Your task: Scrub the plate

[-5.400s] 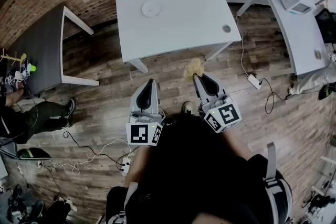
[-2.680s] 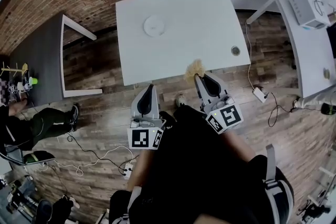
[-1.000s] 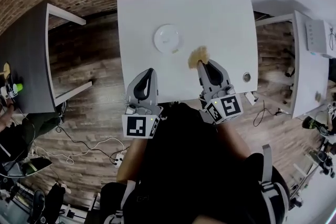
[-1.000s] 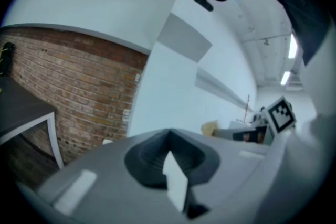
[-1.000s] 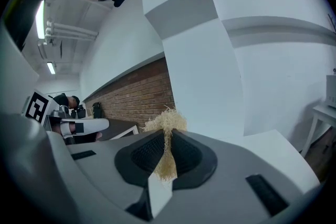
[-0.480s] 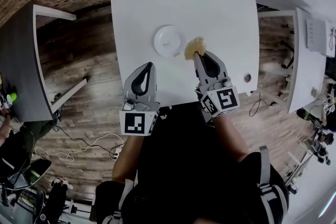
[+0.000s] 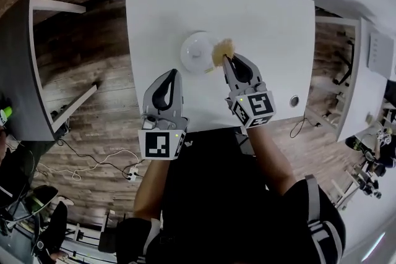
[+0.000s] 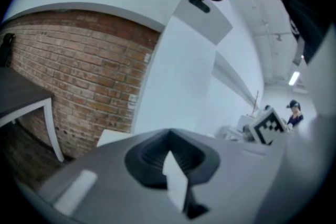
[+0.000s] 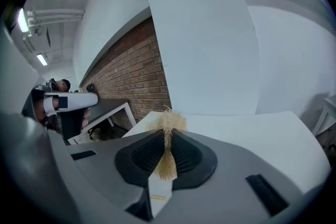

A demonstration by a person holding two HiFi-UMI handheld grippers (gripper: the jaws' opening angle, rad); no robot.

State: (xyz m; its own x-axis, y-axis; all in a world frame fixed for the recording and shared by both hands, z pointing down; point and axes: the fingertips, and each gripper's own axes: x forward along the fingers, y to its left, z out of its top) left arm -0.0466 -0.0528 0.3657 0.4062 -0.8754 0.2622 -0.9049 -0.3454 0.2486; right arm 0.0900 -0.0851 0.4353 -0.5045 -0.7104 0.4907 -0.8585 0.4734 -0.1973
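Observation:
A small round white plate lies on the white table in the head view. My right gripper is shut on a tan fibrous scrubber, whose tuft hangs over the plate's right edge. In the right gripper view the scrubber sticks out past the closed jaws; the plate is hidden there. My left gripper hovers over the table's near part, below and left of the plate, jaws shut with nothing between them. The left gripper points at the wall and shows no plate.
A round cable hole sits in the table near its front right corner. A grey table stands to the left over wooden floor, with brick wall beyond. Another white desk is at the right. Cables trail on the floor.
The person has walked up to the white table. My right gripper carried the scrubber forward and left until its tuft reached the plate's right edge. The left gripper came forward over the table.

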